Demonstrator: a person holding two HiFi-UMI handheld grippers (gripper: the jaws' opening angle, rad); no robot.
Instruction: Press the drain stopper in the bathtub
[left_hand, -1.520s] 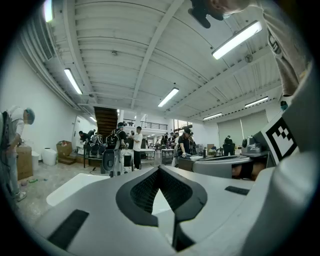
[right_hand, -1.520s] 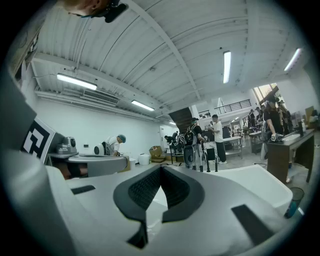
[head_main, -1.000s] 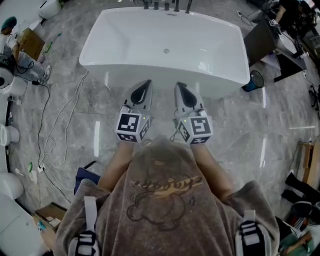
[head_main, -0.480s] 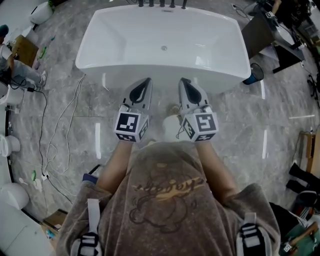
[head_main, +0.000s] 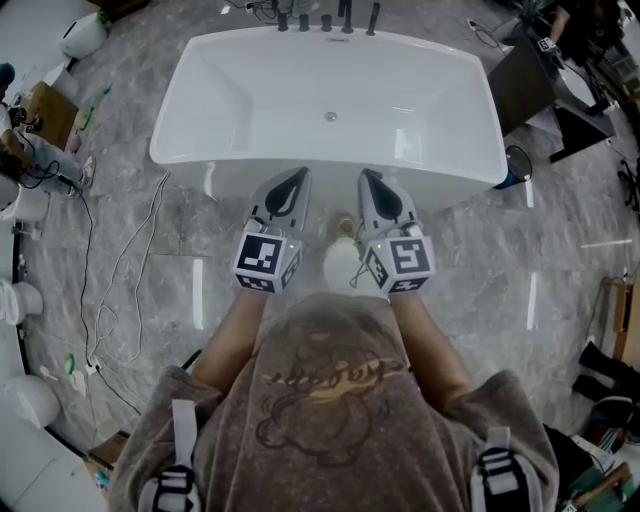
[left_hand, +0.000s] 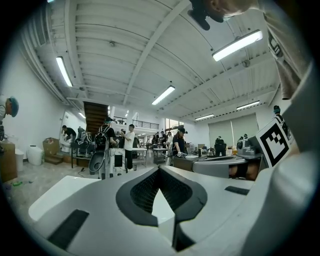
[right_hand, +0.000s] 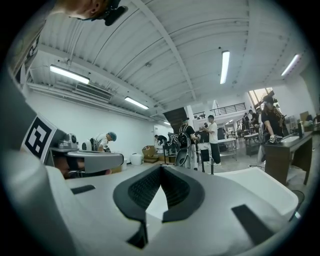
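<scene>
I'm holding the left gripper and the right gripper side by side in front of me, both pointing at the near side of the white bathtub. Left fingers and right fingers are closing tip to tip, gripping nothing. The drain stopper is sitting in the tub bottom, toward the far end by the faucet fittings, well apart from both grippers. Cables are lying on the grey floor to my left.
</scene>
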